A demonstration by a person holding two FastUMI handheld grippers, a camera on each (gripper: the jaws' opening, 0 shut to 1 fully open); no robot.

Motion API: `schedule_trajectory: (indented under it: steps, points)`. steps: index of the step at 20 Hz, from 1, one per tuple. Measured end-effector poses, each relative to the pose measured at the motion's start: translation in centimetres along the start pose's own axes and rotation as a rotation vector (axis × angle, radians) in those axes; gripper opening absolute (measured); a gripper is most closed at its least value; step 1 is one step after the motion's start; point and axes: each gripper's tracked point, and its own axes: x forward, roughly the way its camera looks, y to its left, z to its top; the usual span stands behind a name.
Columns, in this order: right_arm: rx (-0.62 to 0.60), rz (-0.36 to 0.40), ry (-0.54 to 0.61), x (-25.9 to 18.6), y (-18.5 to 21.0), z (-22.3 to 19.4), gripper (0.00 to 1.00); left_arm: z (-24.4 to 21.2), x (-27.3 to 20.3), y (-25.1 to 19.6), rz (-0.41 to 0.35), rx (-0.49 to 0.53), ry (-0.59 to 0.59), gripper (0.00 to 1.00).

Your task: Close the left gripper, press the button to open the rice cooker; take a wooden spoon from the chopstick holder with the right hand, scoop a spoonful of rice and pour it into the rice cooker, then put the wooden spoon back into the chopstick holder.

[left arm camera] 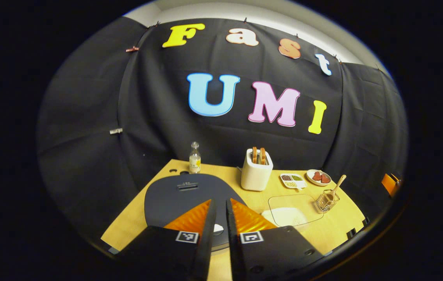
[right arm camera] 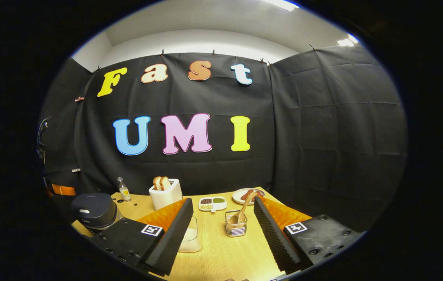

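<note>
Rice cooker, lid down, sits at the counter's left end, the left hand-held gripper over it, fingers nearly together, holding nothing; further right, the wooden spoon stands in the chopstick holder, framed by the right hand-held gripper, spread wide and empty.

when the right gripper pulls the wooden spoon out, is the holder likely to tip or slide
Possibly. The holder looks like a light wire basket standing loose on the table, so it may slide or lift. The wooden spoon leans tilted against its rim, so a sideways pull could tip it; a pull along the handle seems safer.
</note>
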Motion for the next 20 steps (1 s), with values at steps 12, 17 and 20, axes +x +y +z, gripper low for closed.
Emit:
schedule_trajectory:
  steps: [12, 17, 20]
  points:
    - [-0.011, -0.008, 0.056, -1.0, -0.9, -1.8, 0.98, -6.0, 3.3, 0.8, -0.033, -0.117, 0.18, 0.06]
    - [-0.007, -0.012, 0.089, -1.3, -0.9, -3.0, 0.98, -6.9, 3.2, 0.8, -0.033, -0.091, 0.202, 0.07]
    - [-0.008, -0.011, 0.101, -1.7, -0.9, -3.5, 0.98, -7.1, 3.3, 0.8, -0.023, -0.061, 0.227, 0.07]
